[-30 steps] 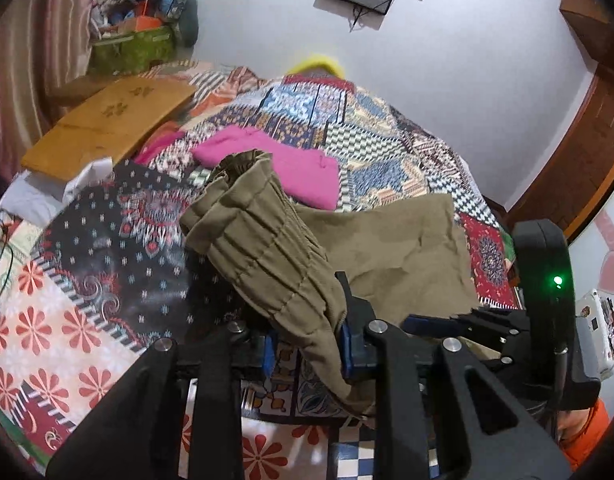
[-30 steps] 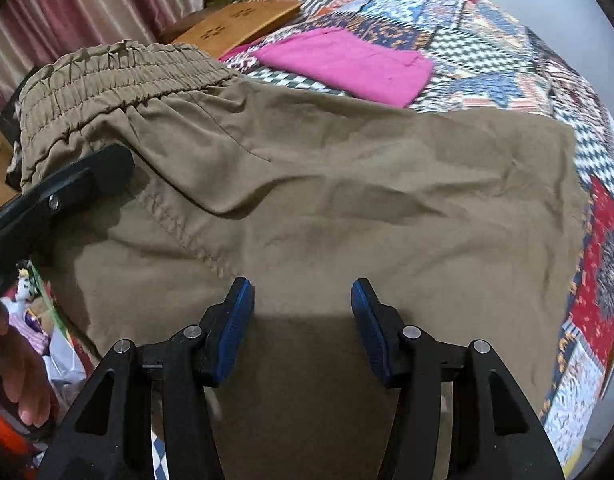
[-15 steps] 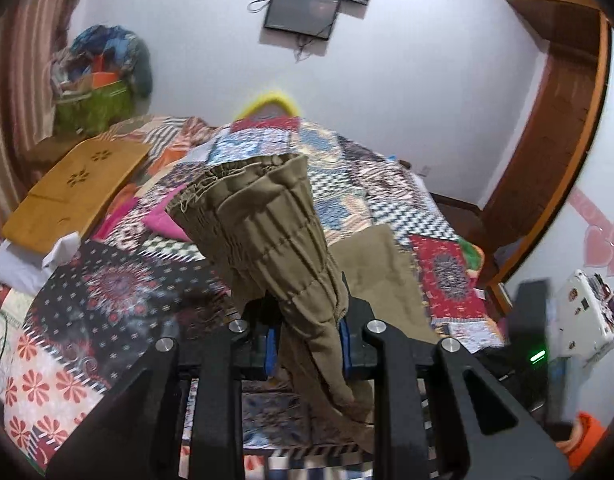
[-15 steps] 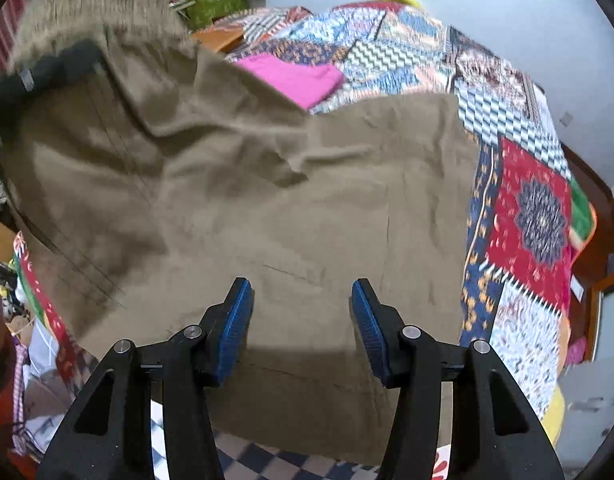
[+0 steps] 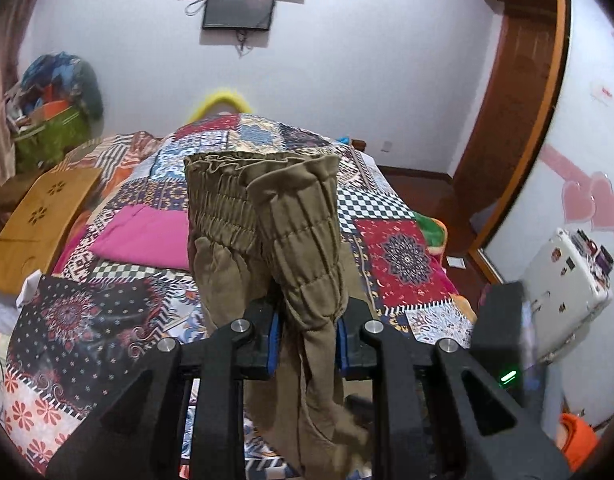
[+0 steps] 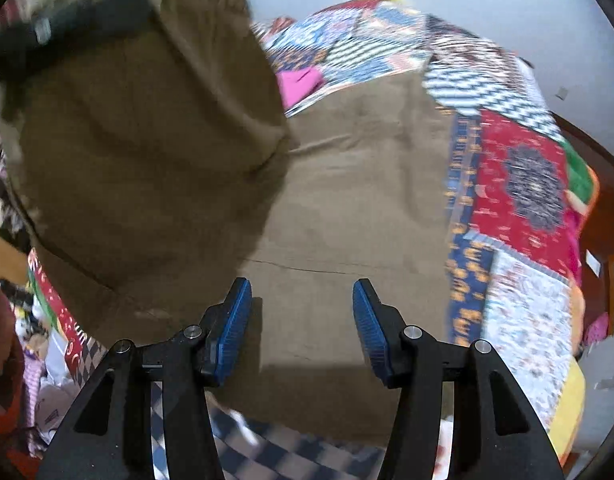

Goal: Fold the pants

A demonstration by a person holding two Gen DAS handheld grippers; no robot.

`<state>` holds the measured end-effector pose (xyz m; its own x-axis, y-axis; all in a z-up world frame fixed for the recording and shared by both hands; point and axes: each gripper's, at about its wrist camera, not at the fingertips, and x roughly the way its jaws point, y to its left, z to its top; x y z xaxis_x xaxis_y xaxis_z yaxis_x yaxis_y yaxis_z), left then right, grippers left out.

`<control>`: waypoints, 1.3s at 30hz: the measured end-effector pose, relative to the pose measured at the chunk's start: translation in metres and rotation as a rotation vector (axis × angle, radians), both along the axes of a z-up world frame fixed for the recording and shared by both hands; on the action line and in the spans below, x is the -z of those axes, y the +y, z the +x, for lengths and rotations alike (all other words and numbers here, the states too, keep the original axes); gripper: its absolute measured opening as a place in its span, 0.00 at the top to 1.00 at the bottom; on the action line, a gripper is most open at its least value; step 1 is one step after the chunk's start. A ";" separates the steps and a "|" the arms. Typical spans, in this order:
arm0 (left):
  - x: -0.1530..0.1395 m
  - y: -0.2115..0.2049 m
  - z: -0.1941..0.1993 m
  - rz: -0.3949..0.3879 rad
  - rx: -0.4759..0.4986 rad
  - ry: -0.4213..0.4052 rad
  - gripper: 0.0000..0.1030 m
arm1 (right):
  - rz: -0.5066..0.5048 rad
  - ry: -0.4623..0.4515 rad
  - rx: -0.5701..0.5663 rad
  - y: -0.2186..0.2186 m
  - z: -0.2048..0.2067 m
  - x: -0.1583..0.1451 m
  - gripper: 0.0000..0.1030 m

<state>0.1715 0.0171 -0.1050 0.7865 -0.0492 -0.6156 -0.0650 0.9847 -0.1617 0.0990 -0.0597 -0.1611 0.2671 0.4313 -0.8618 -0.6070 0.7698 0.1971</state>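
Our left tongs are clamped on the waistband of the pants, pinching the gathered elastic so the top end hangs lifted off the bed. That's probably so we can swing it over onto the legs for the fold. Our right tongs are spread wide with nothing between them, hovering just over the flat part of the pants, maybe to pin the fabric while the raised half comes across. The rest of the pants lies spread on the quilt, with the lifted half draping down at the left of the right view. A pink cloth sits farther back on the bed, out of the way.
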 end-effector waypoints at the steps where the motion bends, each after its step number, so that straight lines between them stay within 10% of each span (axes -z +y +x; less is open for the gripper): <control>1: 0.001 -0.004 0.002 0.006 0.009 0.004 0.80 | 0.006 -0.007 0.021 -0.009 0.001 -0.004 0.52; 25: 0.099 -0.113 0.048 0.167 0.272 0.346 0.78 | 0.009 -0.091 0.322 -0.135 0.014 -0.025 0.52; 30: 0.097 -0.107 0.041 0.061 0.324 0.379 0.38 | 0.009 -0.099 0.326 -0.138 0.013 -0.024 0.52; 39: 0.058 -0.072 0.024 -0.027 0.297 0.291 0.37 | 0.013 -0.106 0.302 -0.128 0.006 -0.028 0.52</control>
